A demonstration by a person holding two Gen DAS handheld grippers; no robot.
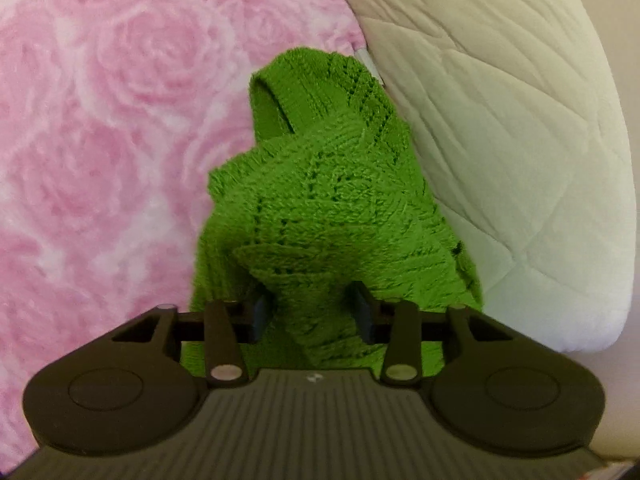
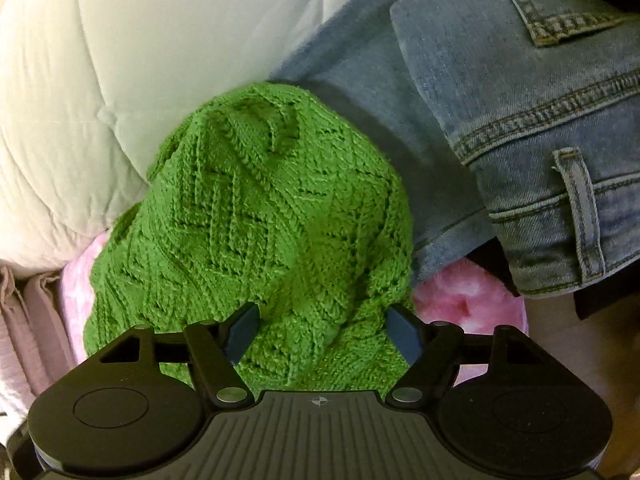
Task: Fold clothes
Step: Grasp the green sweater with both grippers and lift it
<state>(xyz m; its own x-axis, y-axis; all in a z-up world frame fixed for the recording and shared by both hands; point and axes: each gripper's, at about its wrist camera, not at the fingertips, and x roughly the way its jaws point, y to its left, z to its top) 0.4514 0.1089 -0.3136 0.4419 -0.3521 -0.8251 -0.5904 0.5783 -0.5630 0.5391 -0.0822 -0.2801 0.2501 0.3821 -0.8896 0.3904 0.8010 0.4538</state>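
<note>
Green knit top (image 1: 320, 200) bunched on pink rose blanket (image 1: 100, 140), against white quilt (image 1: 500, 120). Soft, light, stretchy; grab edges. Left gripper (image 1: 314, 318) half-closed, seemingly pinching a fold; right gripper (image 2: 322, 334) wide, straddling knit, unpinched.

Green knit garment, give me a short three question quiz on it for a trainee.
1. True or false: the green knit garment rests on the pink rose blanket.
2. Right wrist view: what borders the knit's right side? A denim garment, B towel, C shoe.
3. Which stands wider apart, the left claw or the right claw?
Key: 1 true; 2 A; 3 right.
</note>
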